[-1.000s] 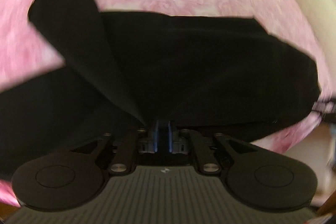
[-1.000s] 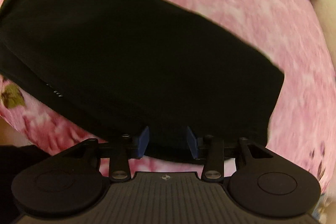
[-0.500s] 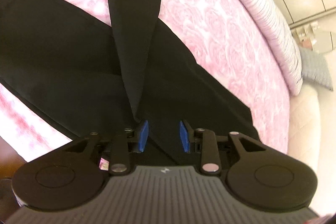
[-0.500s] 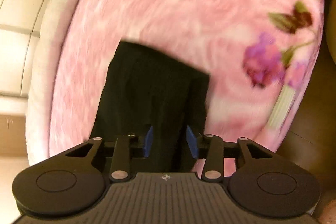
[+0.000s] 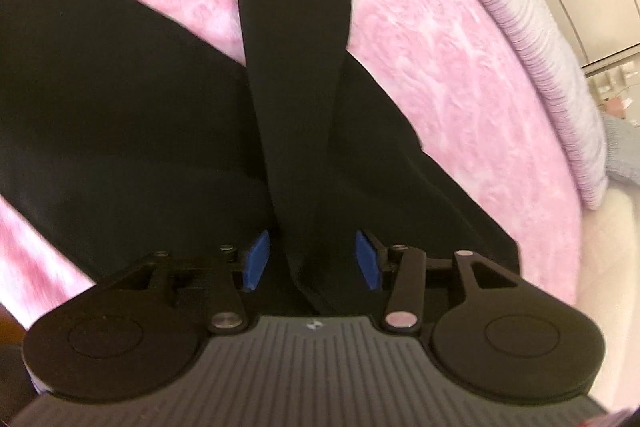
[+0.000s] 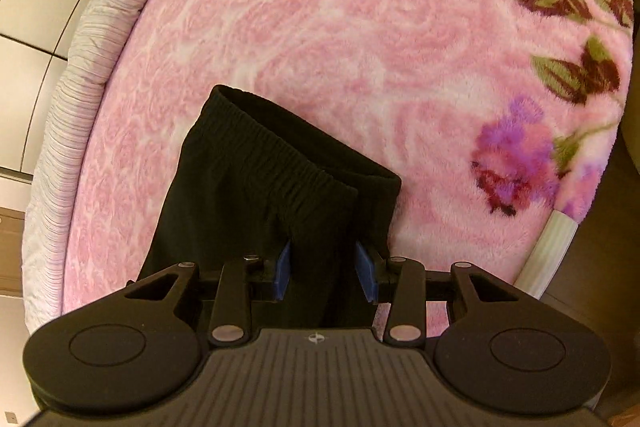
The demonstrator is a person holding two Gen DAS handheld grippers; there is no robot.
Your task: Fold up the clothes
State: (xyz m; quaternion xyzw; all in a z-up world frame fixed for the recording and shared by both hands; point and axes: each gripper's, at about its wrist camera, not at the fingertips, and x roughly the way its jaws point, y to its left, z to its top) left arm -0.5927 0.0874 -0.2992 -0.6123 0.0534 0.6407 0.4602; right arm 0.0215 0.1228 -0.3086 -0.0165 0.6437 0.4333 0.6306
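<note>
Black pants [image 5: 120, 107] lie flat on a bed with a fluffy pink blanket [image 5: 440, 67] on top. The pants are spread wide across the blanket in the left wrist view. One long strip of the black cloth [image 5: 296, 87] lies folded over the rest and points away from the camera, its end resting on the pink blanket.

The left gripper [image 5: 312, 259] is right over the pants. Its jaws are wide apart, with blue pads [image 5: 256, 259] on each side of the folded strip. The pads do not squeeze the cloth, and it holds nothing.

In the right wrist view the stretchy waistband [image 6: 280, 143] of the pants shows, bunched and wrinkly. It lies on the blanket, past the tips of the right gripper [image 6: 324, 267]. The jaws of this gripper are also wide apart. Black cloth sits between the blue pads, but they do not pinch it.

The blanket has purple flowers [image 6: 516, 159] and green leaves [image 6: 560, 71] near one edge. A striped pale pillow [image 6: 100, 15] lies along the far side of the bed.
</note>
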